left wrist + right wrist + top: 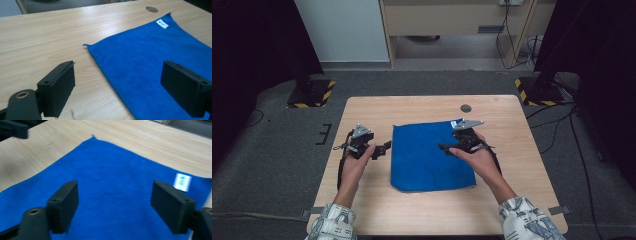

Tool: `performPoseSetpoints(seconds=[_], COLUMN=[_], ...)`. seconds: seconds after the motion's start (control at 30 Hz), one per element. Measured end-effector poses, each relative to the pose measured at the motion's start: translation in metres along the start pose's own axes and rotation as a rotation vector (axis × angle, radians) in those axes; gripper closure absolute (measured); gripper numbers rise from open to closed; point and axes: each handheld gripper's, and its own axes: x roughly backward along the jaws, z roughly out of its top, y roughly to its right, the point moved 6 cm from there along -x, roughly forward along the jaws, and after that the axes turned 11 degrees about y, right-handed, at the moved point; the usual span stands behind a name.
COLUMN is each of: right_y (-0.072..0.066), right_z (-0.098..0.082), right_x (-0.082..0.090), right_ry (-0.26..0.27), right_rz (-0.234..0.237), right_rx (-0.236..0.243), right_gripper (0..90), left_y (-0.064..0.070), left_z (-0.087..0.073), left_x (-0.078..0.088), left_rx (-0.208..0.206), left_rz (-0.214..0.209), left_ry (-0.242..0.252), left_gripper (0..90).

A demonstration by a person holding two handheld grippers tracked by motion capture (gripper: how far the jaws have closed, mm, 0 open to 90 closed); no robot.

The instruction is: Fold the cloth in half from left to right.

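**Cloth flat, 2 grippers closing in, no grasp yet**

While both sets of jaws stand wide apart with nothing between the pads, the left gripper (pixel 384 146) hangs just beside the blue cloth's (pixel 429 157) left edge and the right gripper (pixel 446 148) hovers over its right half. The cloth lies spread flat mid-table (pixel 377 107), white label (pixel 162 24) at its far right corner. Judgement: approach only; gripping and any fold remain.
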Motion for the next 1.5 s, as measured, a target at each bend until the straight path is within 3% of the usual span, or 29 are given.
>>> performPoseSetpoints(seconds=[0.33,0.73,1.1,1.3,1.5], right_y=[-0.054,-0.11,-0.155,-0.175,-0.189], right_z=[-0.01,-0.018,-0.037,-0.04,-0.046], right_x=[-0.012,-0.023,-0.041,-0.048,-0.054], right_ry=[-0.021,-0.043,-0.082,-0.091,-0.111], right_rz=[0.075,0.192,0.292,0.339,0.353], right_rx=[0.063,0.129,0.182,0.202,0.22], right_gripper=[40.9,56.9,74.3,82.1,85.5], left_y=[0.004,-0.012,-0.022,-0.025,-0.024], left_z=[-0.015,-0.028,-0.036,-0.037,-0.036], left_x=[0.005,0.018,0.021,0.021,0.021], left_rx=[-0.071,-0.054,-0.039,-0.04,-0.043], left_rz=[0.02,0.062,0.09,0.098,0.099], left_ry=[-0.038,-0.045,-0.054,-0.058,-0.053], left_gripper=[11.6,11.6,11.7,11.7,11.8])
